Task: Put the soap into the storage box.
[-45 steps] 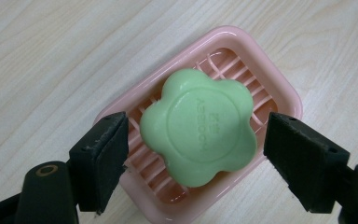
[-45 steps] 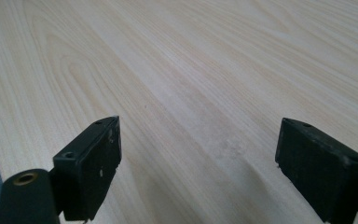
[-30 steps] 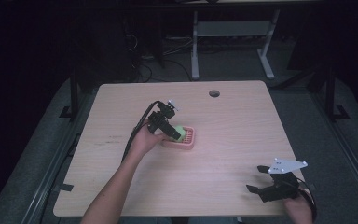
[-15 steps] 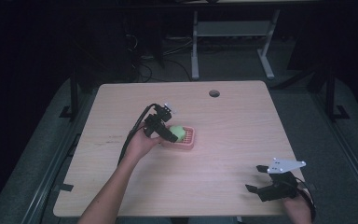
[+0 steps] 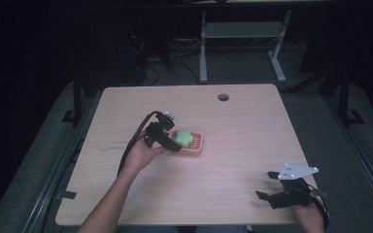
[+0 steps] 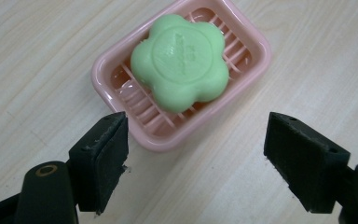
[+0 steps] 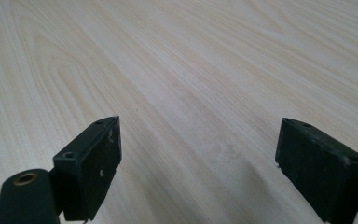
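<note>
Wooden table (image 5: 233, 160); left tool (image 6: 193, 140) agape above soap (image 6: 181, 59), apparently clear; dish (image 6: 121, 70).

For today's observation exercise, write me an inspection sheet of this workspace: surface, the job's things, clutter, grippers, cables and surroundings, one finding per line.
Surface: light wood table, with a round hole near its far edge.
Job's things: green flower-shaped soap lying in a pink slatted soap dish near the table's middle.
Clutter: nothing seen.
Grippers: left gripper open, jaws on either side of the dish's near end, touching nothing; right gripper open over bare wood at the near right corner, holding nothing.
Cables: black cable trailing from the left gripper along the forearm.
Surroundings: dark room; grey floor, a white desk frame behind the table.
</note>
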